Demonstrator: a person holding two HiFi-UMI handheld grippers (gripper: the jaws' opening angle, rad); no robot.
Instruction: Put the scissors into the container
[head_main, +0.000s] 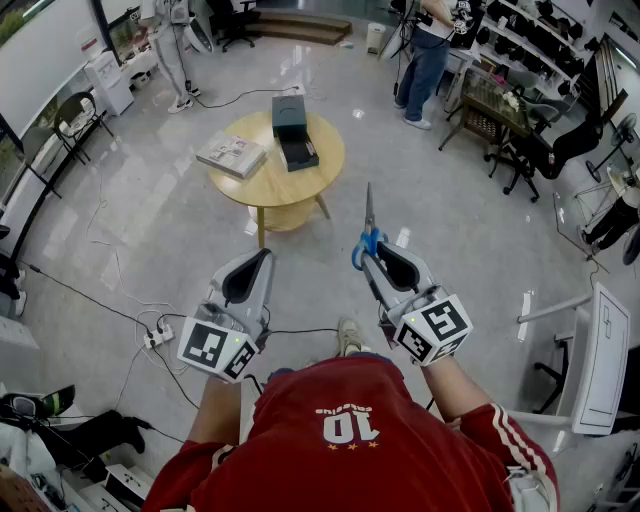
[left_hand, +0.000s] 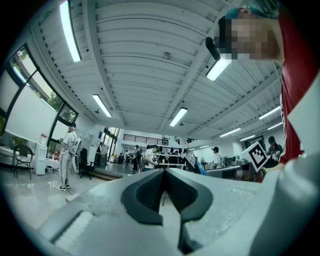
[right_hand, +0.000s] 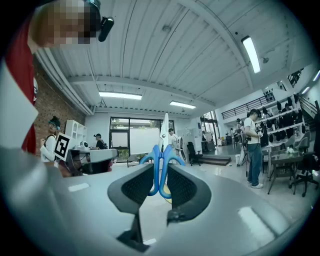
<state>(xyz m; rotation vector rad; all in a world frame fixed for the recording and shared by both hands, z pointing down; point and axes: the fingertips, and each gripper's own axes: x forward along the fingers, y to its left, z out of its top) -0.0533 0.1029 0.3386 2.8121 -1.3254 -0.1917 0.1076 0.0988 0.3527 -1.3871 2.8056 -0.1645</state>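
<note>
While shirt (head_main: 350, 435) reads 10, right hand-held gripper (right_hand: 160, 170) pinches scissors (head_main: 369, 212); left hand-held gripper (left_hand: 164, 173) closed

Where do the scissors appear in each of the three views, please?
Head view: scissors right of centre, handles in the right gripper, blades pointing at the round table.
Left gripper view: only a blue sliver right of centre, possibly them; too small to tell.
Right gripper view: dead centre, handles between the jaws, blades up.
Shared landmark: the person's red shirt.
</note>
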